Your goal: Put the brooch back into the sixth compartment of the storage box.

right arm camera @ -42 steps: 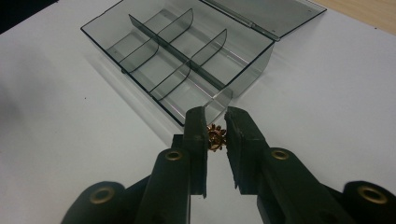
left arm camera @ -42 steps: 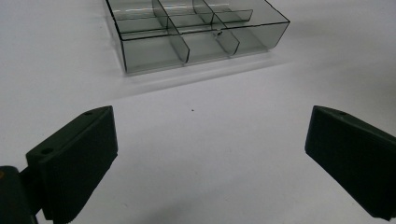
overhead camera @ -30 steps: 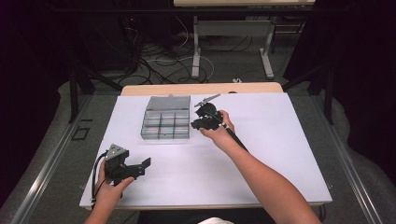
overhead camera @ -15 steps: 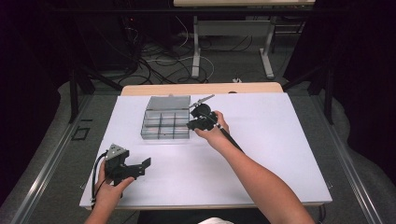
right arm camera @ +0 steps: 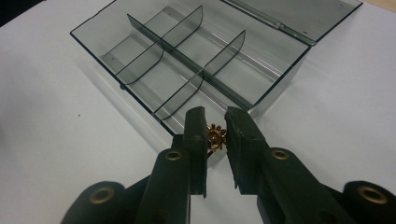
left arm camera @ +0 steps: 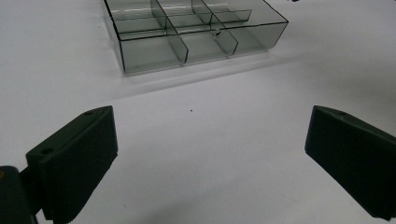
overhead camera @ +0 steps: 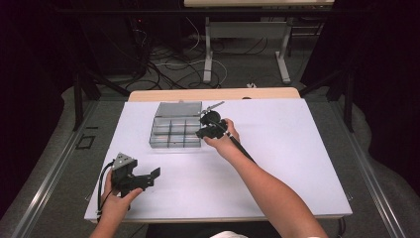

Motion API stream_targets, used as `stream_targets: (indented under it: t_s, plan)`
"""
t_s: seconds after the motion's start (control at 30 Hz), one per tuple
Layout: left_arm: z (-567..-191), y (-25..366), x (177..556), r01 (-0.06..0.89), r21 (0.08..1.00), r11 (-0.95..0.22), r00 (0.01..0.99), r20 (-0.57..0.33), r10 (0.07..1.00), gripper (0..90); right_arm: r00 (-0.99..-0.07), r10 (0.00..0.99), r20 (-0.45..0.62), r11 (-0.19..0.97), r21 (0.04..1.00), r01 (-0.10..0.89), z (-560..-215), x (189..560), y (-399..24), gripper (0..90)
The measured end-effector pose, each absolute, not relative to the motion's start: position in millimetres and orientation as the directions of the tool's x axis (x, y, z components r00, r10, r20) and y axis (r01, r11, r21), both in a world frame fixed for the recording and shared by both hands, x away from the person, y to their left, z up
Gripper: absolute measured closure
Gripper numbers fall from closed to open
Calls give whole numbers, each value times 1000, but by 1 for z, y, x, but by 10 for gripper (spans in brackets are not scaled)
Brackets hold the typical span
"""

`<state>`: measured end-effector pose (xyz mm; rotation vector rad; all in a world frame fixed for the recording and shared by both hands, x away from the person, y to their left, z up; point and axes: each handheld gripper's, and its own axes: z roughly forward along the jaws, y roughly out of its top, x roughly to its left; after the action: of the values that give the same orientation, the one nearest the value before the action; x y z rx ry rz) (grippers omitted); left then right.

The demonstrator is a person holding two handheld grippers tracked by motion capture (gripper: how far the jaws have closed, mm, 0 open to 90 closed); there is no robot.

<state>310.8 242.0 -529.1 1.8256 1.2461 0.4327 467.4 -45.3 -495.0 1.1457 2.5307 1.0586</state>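
A: Small brass toothed gear (right arm camera: 215, 136) sits pinched between the right tongs (right arm camera: 215, 122), jaws clamped on it from both sides. Location: just over the near corner of the clear smoky plastic compartment box (right arm camera: 201, 60).

B: Touching the box?

A: Can't tell. Gear overlaps the corner compartment's rim in the right gripper view; whether it's above or in contact isn't readable.

B: Box state?

A: Lid hinged open, lying flat behind it. Dividers upright, the compartments look bare. In the high view the box (overhead camera: 176, 130) sits on the white tabletop (overhead camera: 297, 148) toward the far-left part, with the right tongs (overhead camera: 210, 128) at its right edge, hand wrapped around the handle.

B: Left side?

A: Left tongs (overhead camera: 148, 177) released, jaws spread wide, gripping nothing. Held low near the front-left corner of the tabletop, well apart from the box. Left gripper view shows bare tabletop between the jaws and the box (left arm camera: 196, 32) farther off.
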Motion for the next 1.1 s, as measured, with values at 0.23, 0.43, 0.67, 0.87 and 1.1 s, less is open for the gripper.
stream_targets:
  t_s: [0.23, 0.43, 0.67, 0.87, 1.1]
  plan:
    - [-530, 242, 311, 582, 803, -128, 439, -178, 881, 24, -689, 712, 135, 435, 685, 584, -502, 470, -41, 789]
    - [-530, 242, 311, 590, 797, -133, 441, -180, 879, 24, -690, 712, 134, 441, 679, 587, -505, 470, -37, 787]
    - [-531, 241, 311, 582, 803, -128, 439, -178, 880, 24, -686, 716, 128, 439, 681, 586, -509, 471, -32, 772]
    - [-530, 242, 311, 585, 801, -128, 440, -181, 880, 24, -683, 719, 128, 406, 720, 563, -518, 473, -26, 774]
    - [-531, 241, 311, 578, 807, -121, 436, -180, 882, 24, -689, 716, 115, 433, 701, 567, -516, 473, -26, 751]
